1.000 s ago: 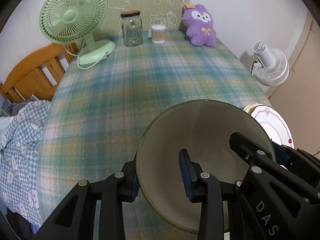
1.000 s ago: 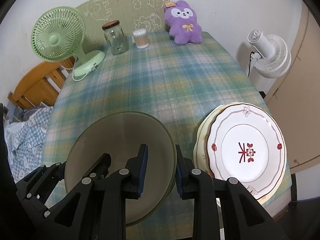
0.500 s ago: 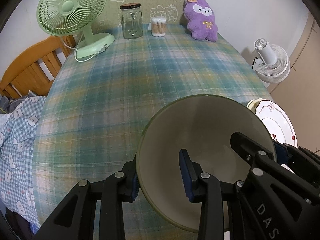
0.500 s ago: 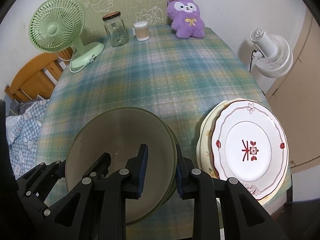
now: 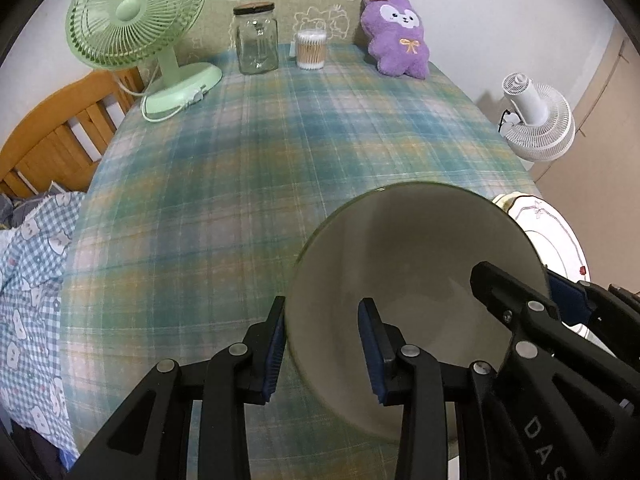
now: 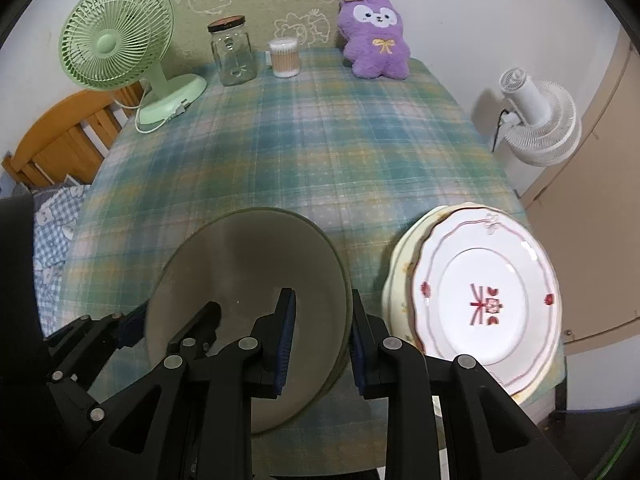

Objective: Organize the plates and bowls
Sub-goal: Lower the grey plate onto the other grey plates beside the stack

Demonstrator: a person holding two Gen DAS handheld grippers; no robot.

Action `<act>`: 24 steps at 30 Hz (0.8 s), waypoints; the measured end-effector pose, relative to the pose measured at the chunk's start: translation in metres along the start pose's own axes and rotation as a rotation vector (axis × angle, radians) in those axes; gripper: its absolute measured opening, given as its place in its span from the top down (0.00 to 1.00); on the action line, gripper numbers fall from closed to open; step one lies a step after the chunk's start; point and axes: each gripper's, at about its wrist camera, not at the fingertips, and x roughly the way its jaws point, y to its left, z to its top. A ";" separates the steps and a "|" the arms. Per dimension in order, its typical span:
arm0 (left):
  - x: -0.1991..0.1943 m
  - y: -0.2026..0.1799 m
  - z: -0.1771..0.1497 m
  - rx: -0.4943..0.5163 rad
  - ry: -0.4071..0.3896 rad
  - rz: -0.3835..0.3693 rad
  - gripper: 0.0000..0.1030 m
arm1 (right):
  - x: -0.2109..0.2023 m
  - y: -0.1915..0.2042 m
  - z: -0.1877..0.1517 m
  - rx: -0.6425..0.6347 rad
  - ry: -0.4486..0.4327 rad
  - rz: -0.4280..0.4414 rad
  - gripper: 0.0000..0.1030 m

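Bowl (image 5: pixel 416 264), olive-rimmed, fills your left wrist view: your left claw (image 5: pixel 322 344) is clamped on its near-left rim, one pad outside, one inside, while your right claw (image 5: pixel 520 292) reaches in at the opposite rim. Beyond lies the plaid counter (image 5: pixel 280 152) with a green fan (image 5: pixel 138 16), glass jar (image 5: pixel 256 38) and purple plush (image 5: pixel 396 36). From your right wrist view, your right claw (image 6: pixel 320 340) pinches the bowl's (image 6: pixel 240 272) right rim, just beside the stacked plates (image 6: pixel 480 296) at the counter's (image 6: pixel 320 140) right edge.
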 end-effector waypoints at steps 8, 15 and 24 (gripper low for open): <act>-0.006 -0.001 0.001 0.008 0.008 -0.024 0.50 | -0.007 -0.002 0.002 -0.020 0.009 -0.003 0.72; -0.018 -0.008 0.005 0.043 -0.062 -0.035 0.18 | -0.009 -0.005 0.009 -0.048 -0.015 0.034 0.32; 0.006 0.004 0.012 -0.008 -0.018 -0.028 0.17 | 0.015 -0.012 0.020 -0.051 0.022 0.046 0.30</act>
